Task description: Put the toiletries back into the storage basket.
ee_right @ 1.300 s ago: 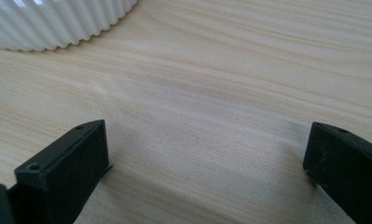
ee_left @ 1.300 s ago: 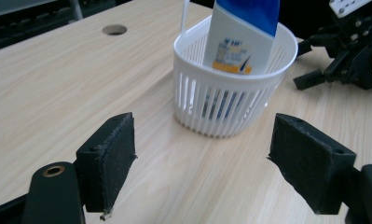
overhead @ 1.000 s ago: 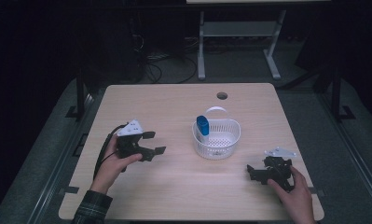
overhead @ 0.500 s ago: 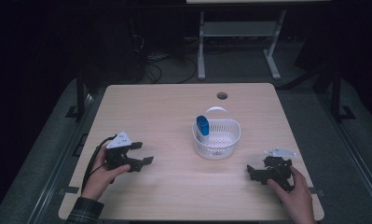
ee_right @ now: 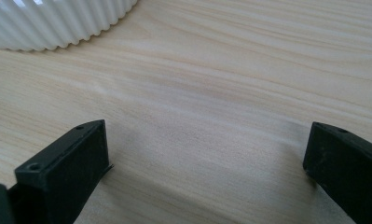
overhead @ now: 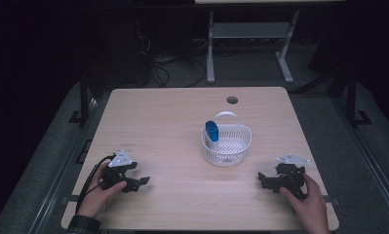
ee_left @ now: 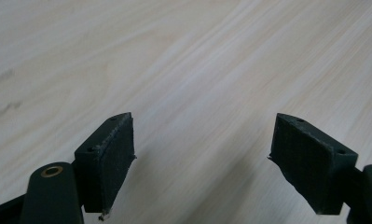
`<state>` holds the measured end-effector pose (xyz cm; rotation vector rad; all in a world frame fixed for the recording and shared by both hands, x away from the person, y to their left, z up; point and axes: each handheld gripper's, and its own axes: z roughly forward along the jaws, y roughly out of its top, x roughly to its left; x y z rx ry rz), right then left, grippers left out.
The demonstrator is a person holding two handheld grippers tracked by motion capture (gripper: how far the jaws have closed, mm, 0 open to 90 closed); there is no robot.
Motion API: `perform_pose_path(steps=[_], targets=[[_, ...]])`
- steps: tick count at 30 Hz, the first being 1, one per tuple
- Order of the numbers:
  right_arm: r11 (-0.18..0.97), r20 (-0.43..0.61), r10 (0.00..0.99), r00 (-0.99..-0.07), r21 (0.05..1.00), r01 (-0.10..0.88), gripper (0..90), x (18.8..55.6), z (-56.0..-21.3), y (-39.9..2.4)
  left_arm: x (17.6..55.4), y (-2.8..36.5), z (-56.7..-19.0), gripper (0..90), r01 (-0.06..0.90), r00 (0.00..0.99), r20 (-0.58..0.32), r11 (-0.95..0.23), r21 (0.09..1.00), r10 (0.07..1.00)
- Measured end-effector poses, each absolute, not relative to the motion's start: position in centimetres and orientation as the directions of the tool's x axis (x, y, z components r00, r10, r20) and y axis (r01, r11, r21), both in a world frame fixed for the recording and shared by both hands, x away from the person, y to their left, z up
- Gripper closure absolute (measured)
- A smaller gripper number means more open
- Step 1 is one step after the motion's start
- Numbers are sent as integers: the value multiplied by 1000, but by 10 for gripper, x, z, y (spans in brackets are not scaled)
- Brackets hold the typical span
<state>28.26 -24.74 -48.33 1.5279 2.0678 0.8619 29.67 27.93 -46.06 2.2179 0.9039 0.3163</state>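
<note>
Blue bottle stands in white basket; your left tool and right tool rest apart-jawed on table, likely parked.

The left gripper is drawing back toward the table's near edge. It is sitting farther from the basket.

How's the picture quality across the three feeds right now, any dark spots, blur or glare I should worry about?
High view: table evenly lit, surroundings nearly black, basket and blue object sharp enough. Left gripper view: the left hand-held gripper sharp, far wood grain soft, faint shadow under the jaws. Right gripper view: the right hand-held gripper clear, basket wall slightly overexposed at top left.
</note>
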Motion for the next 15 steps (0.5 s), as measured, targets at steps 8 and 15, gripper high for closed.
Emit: perform_pose_path(steps=[8, 15], targets=[[201, 25, 953, -303, 697, 688, 0, 283, -483, -247, 293, 284, -467, 189, 514, 732, -32, -521, 681, 680], [202, 23, 953, -304, 698, 687, 0, 283, -483, -247, 292, 283, -470, 176, 490, 738, -2, -534, 689, 674]])
